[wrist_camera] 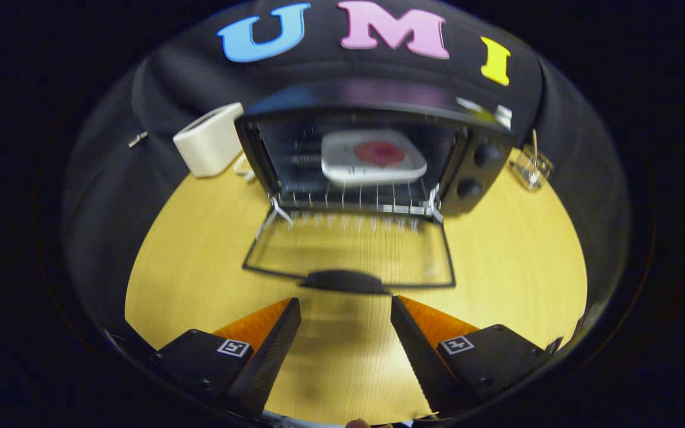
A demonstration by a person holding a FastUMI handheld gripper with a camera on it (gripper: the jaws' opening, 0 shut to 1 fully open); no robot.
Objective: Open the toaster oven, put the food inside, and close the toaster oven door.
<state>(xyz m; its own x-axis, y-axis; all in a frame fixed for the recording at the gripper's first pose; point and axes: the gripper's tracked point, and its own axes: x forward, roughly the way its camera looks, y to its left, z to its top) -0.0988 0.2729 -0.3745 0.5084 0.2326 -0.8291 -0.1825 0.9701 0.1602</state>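
Black cloth booth wall behind, w/ a light wood tabletop (515, 261) filling the foreground. Toaster oven (372, 154) sits at the far side of the table, black body, two round knobs (478, 171) stacked on its right panel. Oven door (351, 249) is dropped fully open, lying about flat toward the camera, glass pane showing wood grain through it; dark door handle (345, 280) at the near edge, just ahead of the fingertips. Inside, on the wire rack (357, 199), a white square-ish plate (373, 156) w/ a round red food item (379, 153) at its centre, so food is already in the oven. White toaster (210, 139) stands left of the oven, close beside it. Small clear container (531, 167) w/ a thin stick in it sits right of the oven, near the cloth. Gripper (345, 306) is spread wide, nothing between the fingers, bare table under the gap; tips near the handle, contact can't be told. Picture a bit motion-blurred.
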